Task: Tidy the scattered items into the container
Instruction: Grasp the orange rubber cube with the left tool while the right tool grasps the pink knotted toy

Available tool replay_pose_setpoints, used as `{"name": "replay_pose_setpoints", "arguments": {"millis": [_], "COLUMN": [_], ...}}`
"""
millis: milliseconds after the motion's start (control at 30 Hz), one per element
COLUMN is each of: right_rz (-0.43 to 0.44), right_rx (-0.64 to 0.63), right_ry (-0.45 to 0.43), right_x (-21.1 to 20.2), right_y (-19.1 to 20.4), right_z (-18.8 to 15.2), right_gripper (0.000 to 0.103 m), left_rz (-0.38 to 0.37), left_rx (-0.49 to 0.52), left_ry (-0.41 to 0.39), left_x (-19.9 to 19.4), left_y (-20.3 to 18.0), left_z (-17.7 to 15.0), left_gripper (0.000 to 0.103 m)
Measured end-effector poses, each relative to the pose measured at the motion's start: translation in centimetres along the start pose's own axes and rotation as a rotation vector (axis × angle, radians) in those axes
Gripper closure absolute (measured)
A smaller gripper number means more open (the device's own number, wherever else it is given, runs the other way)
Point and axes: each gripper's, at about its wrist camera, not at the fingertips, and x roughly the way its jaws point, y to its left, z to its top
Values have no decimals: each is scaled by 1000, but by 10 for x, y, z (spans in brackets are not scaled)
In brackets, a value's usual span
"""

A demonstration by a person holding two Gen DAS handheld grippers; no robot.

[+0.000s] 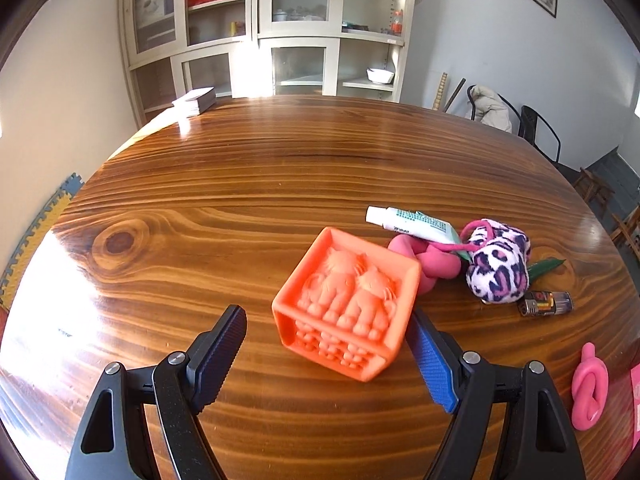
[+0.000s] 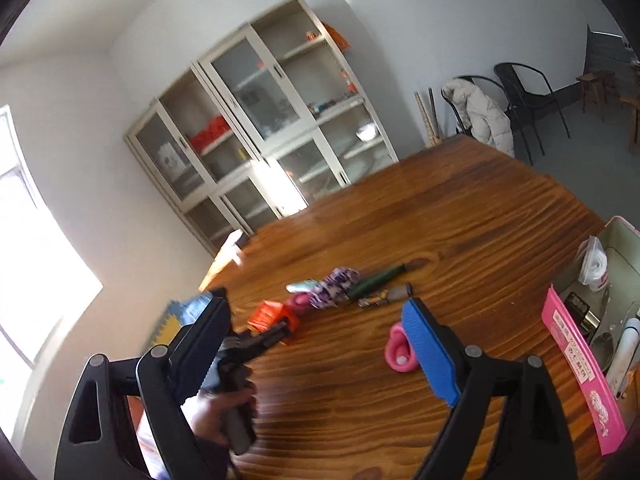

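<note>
On the wooden table [image 1: 240, 184] just ahead of the left gripper [image 1: 324, 344] sits an orange rubber block [image 1: 346, 308] with two moulded animals on its top face. The jaws stand wide apart: the right blue pad [image 1: 434, 364] is right at the block's near corner (whether it touches I cannot tell), while the left pad is well clear of it, so nothing is gripped.

Behind the block lie a pink rubber toy [image 1: 432, 266], a white tube [image 1: 412, 224] resting across it, and a leopard-print plush [image 1: 500, 268], all bunched together; a small toy car [image 1: 540, 303] lies just beside the plush, and a pink knotted ring [image 1: 589, 388] lies apart near the right edge.

From the right wrist view, the right gripper [image 2: 316, 340] is also spread wide and empty, hanging above the table; its blue pad overlaps the pink ring [image 2: 398, 348] in the picture. A pale container [image 2: 612, 280] with a pink card [image 2: 580, 372] at its rim stands at the far right, already holding several things.
</note>
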Motion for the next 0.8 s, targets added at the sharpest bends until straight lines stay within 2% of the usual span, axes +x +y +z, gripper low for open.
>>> {"name": "replay_pose_setpoints", "arguments": {"millis": [133, 300, 633, 800], "right_rz": [-78, -162, -191, -212], "right_rx": [0, -64, -112, -132], "right_ry": [91, 86, 149, 166], "right_x": [47, 66, 94, 102], "right_y": [-29, -39, -47, -53], "right_z": [-15, -21, -33, -37], "right_gripper": [13, 13, 13, 13], "left_rz": [-9, -37, -79, -61], "left_rx": [7, -7, -24, -17], "left_ry": [-1, 13, 33, 38], "left_x": [5, 12, 23, 27], "left_y": [1, 5, 10, 6], "left_z": [5, 10, 14, 12], "left_gripper": [21, 21, 21, 21]}}
